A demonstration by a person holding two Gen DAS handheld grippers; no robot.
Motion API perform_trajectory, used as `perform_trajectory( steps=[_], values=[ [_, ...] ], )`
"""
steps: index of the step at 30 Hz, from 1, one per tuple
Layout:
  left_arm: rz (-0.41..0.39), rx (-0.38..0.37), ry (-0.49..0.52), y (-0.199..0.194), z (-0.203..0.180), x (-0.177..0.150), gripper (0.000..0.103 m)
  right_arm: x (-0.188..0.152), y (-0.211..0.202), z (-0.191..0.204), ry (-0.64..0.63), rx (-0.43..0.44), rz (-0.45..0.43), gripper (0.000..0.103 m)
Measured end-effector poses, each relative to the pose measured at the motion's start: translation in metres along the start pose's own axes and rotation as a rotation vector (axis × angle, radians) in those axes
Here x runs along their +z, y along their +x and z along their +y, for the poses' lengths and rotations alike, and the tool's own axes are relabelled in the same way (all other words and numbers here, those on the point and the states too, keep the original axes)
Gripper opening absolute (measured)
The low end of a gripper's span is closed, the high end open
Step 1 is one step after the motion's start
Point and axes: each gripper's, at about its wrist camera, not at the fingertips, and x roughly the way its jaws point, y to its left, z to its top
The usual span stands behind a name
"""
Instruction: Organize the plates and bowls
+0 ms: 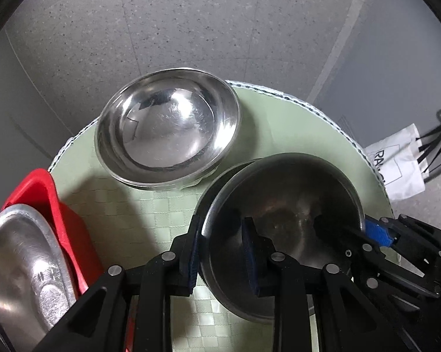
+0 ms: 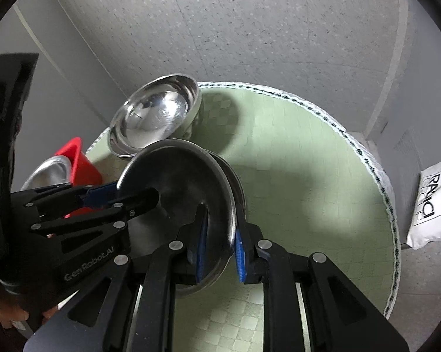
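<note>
The round table [image 2: 308,152] under its green checked cloth carries everything. A red bin [image 1: 59,205] at its left edge holds an empty oval steel dish [image 1: 24,261], probably where sorted pieces gather. An empty steel bowl [image 1: 167,129] rests at the far edge. Nearer, the dark steel bowl [image 1: 282,205] is held tilted above the cloth, a second rim showing just beneath it. The left gripper [image 1: 223,249] and right gripper [image 2: 220,240] are each nearly closed, pinching opposite sides of its rim, seemingly to share the load and keep it steady.
</note>
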Motion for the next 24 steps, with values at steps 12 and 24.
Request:
perform_trajectory(
  steps=[12,24],
  values=[
    [-0.025,0.011,-0.028,-0.002,0.009,0.004,0.056,0.002,-0.014,-0.009,0.036,-0.006,-0.008,0.051],
    [-0.010,-0.007,-0.069,0.003,0.020,0.001,0.074,-0.003,-0.011,-0.021,0.070,0.007,0.000,0.073]
  ],
)
